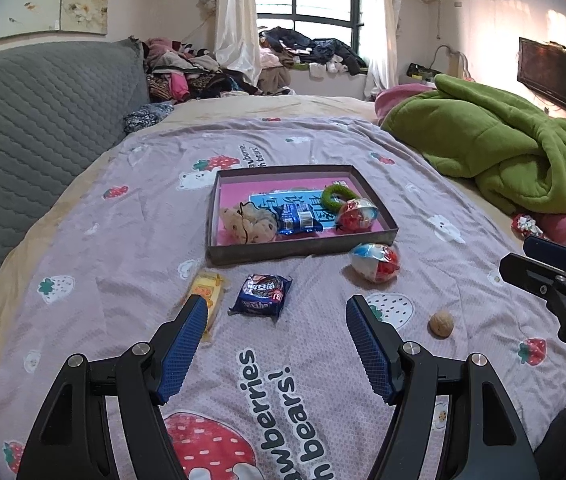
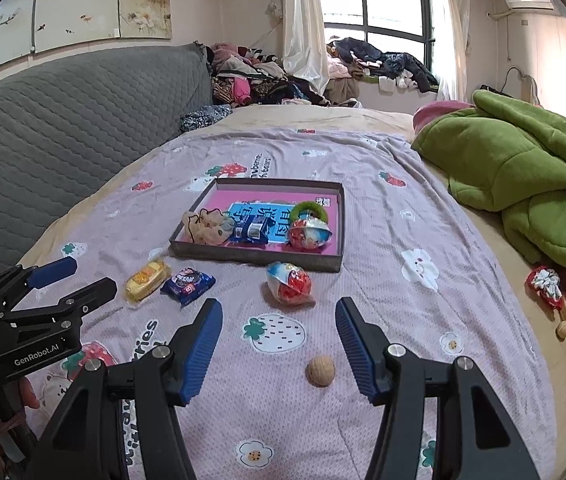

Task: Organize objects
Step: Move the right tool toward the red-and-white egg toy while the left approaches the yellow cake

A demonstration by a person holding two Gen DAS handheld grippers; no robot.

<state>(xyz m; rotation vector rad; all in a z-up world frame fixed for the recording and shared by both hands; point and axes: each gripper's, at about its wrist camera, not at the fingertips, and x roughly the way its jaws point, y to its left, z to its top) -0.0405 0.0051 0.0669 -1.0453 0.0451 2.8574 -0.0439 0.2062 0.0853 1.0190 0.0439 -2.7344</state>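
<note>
A shallow box with a pink floor [image 1: 227, 196] [image 2: 333, 208] sits on the bedspread and holds a plush bear [image 1: 247, 224], a blue packet [image 1: 297, 220], a green ring [image 1: 337, 196] and a red-and-white egg toy [image 1: 357, 214]. Outside it lie a yellow snack pack [image 1: 207, 290] [image 2: 147, 280], a dark blue cookie pack [image 1: 261, 294] [image 2: 187, 280], a second egg toy [image 1: 375, 262] [image 2: 289, 282] and a walnut [image 1: 441, 323] [image 2: 321, 370]. My left gripper [image 1: 277, 304] is open and empty, just short of the cookie pack. My right gripper [image 2: 279, 308] is open and empty, with the walnut between its fingers' line.
A green blanket [image 1: 495, 148] [image 2: 523, 184] lies heaped on the right. A red wrapped item [image 2: 545, 286] and another walnut [image 2: 563, 329] lie at the right bed edge. A grey quilted headboard [image 1: 35, 128] runs along the left. Clothes pile up by the window.
</note>
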